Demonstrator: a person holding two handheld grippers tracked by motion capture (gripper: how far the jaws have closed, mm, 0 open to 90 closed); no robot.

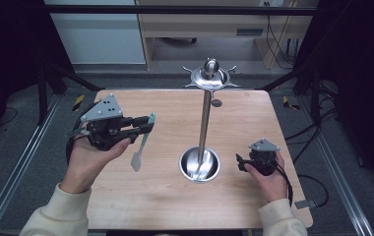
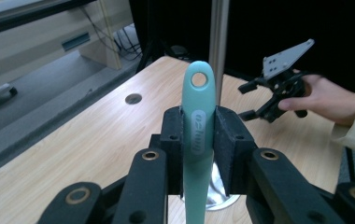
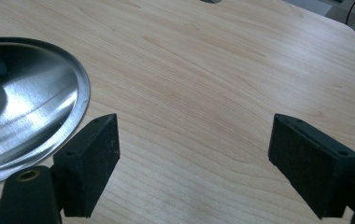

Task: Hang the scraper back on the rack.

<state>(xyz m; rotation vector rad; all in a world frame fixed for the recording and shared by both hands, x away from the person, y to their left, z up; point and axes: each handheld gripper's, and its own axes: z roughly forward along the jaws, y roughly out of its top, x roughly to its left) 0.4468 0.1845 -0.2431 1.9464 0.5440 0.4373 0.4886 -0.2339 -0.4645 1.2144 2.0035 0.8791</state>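
The left gripper (image 1: 148, 123), clamped on the teal spatula (image 1: 140, 147) (blade hanging downward), sits left of the steel hanging stand (image 1: 204, 123), whose hooks lie up-right, while the right gripper (image 1: 239, 163) rests apart.

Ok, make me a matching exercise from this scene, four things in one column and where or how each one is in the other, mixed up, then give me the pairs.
Things:
1. left gripper
2. right gripper
3. teal utensil
4. steel stand

States:
A. upright at the middle of the table, hooks at its top
B. open, just above bare wood beside the stand's base
C. clamped by its handle, blade hanging down
D. shut, held up over the table's left side

Pairs: 1-D, 2-B, 3-C, 4-A
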